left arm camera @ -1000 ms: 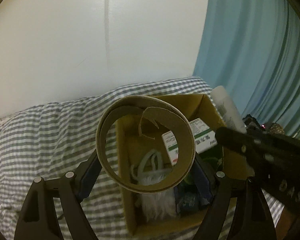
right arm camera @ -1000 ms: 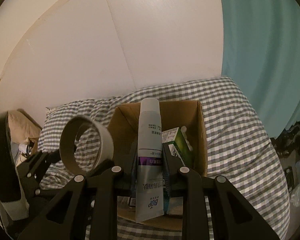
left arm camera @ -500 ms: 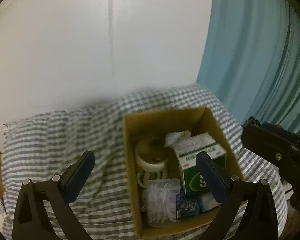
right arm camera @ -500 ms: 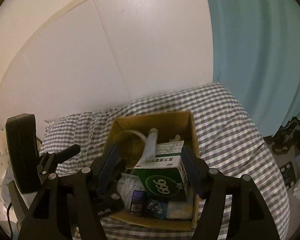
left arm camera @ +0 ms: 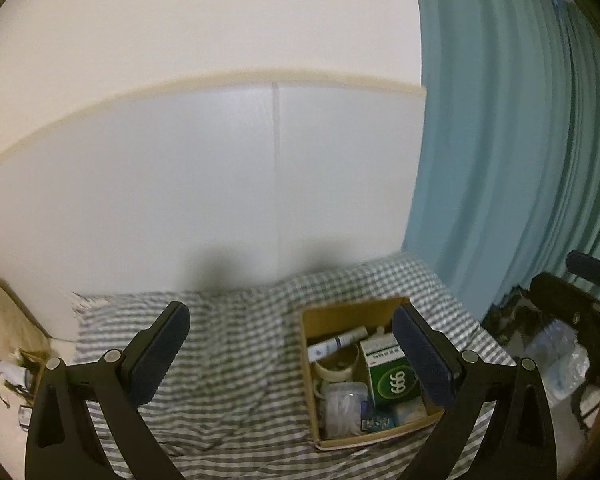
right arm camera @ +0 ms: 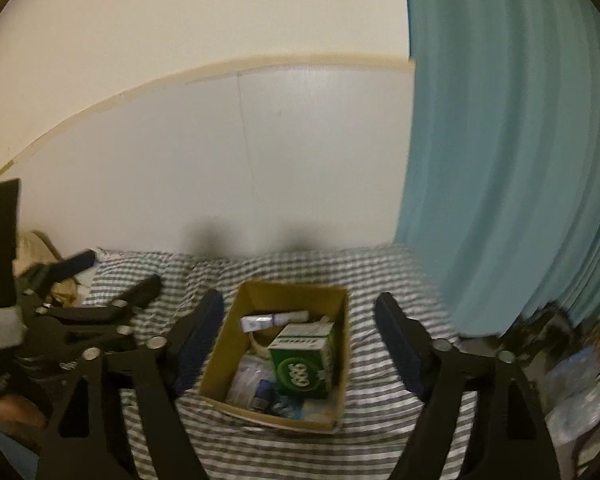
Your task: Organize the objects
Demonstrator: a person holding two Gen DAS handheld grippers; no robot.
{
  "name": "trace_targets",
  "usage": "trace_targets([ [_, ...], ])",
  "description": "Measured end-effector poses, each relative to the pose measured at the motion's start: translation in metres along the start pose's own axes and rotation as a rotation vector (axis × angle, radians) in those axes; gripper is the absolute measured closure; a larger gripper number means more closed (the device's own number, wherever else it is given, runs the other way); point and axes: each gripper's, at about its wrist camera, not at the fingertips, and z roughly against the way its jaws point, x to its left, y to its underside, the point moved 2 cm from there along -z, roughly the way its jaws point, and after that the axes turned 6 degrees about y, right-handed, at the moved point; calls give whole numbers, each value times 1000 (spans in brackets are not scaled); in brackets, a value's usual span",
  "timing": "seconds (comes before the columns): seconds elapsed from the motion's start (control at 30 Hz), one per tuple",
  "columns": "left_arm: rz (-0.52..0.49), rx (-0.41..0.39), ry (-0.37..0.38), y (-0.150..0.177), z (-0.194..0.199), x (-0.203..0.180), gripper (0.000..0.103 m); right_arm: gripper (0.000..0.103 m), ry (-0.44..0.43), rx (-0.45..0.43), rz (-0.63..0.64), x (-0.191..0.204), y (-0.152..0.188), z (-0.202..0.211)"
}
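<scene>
1. On the checked bed [right arm camera: 380,272]: one cardboard box [right arm camera: 236,344], open-topped.
2. Inside: one green carton [right arm camera: 304,368], one white tube [right arm camera: 276,318], one tape ring [left arm camera: 338,364], one clear tub [left arm camera: 342,404].
3. Above: left gripper [left arm camera: 290,354] fingers wide apart, empty.
4. Right gripper [right arm camera: 300,340] fingers opening, empty.

The green box [left arm camera: 392,376] standing in the cardboard box [left arm camera: 352,312] on the bed bears large white digits on its green face, reading "666" or "999", seen upside down; print on its white top and on the tube [left arm camera: 336,342] behind it is too blurred to read
</scene>
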Motion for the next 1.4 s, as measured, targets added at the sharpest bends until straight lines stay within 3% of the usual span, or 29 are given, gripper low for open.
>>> trace_targets([
  [0.07, 10, -42, -2, 7, 14, 4, 0, 8, 15, -40, -17, -3, -1, 14],
  [0.17, 26, -93, -17, 27, 31, 11, 0, 3, -7, -79, -51, -5, 9, 24],
  [0.33, 37, -133, -144, 62, 31, 19, 0, 0, -10, -81, -42, 2, 44, -2],
  [0.53, 116, -138, -107, 87, 17, 28, 0, 0, 50, -176, 42, 15, 83, -11],
  [0.63, 129, -120, -102, 92, 8, 31, 0, 0, 17, -177, 34, 18, 90, -13],
  [0.83, 143, -134, -117, 97, 12, 36, 0, 0, 32, -177, 6, 12, 88, -14],
  [1.4, 54, -133, -129, 98, 23, 21, 0, 0, 32, -167, -22, 9, 90, -16],
])
